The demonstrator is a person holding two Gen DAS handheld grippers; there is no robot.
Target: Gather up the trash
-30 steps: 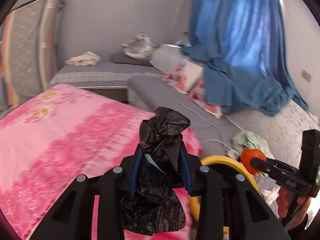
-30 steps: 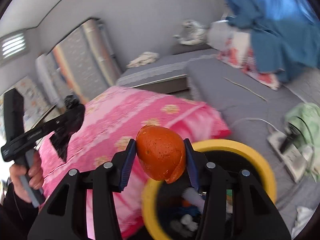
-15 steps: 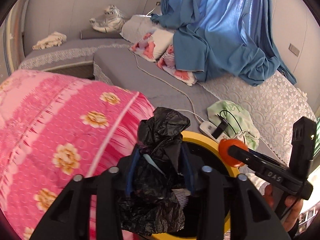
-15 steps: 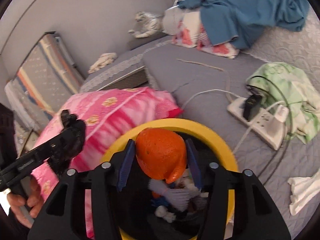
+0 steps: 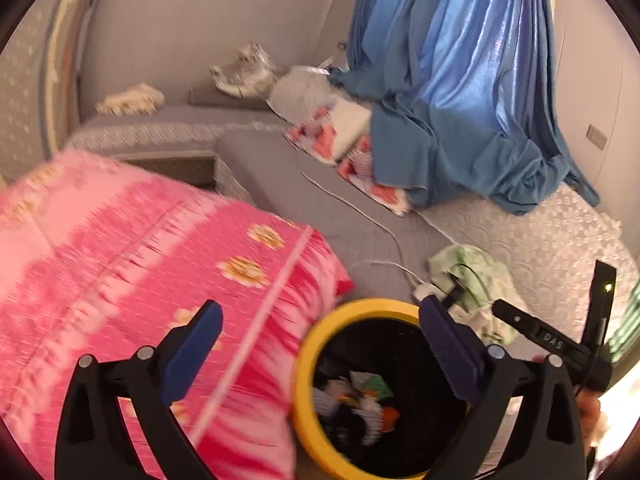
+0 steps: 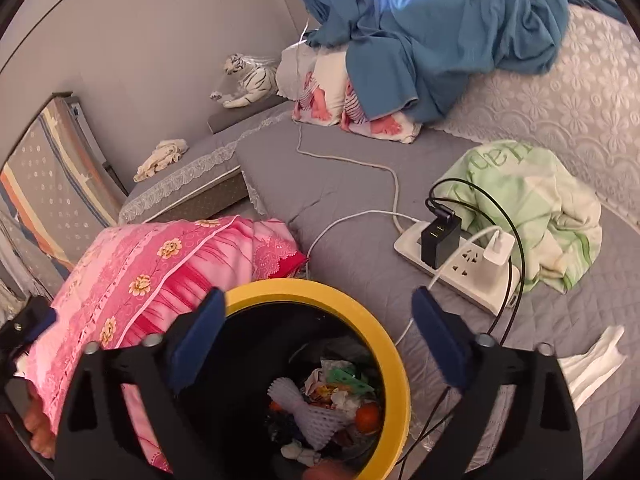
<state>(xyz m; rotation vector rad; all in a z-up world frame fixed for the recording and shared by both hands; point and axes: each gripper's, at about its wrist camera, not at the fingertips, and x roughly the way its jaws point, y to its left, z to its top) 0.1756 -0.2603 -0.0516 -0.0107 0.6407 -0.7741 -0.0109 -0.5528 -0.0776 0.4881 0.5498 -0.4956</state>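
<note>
Off to the right of my spread, empty right claw (image 6: 316, 324) a crumpled white tissue (image 6: 592, 364) lies on the grey bed, nearer than to my equally empty left claw (image 5: 320, 334), both poised over the yellow-rimmed bin (image 6: 394, 364).

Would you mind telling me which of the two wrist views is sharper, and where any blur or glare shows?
Left wrist view: motion-smeared, worst on the pink quilt and yellow-rimmed bin; the blue curtain glows with backlight. Right wrist view: crisp, with the power strip and bin trash sharp; fisheye bending at the edges in both.
</note>
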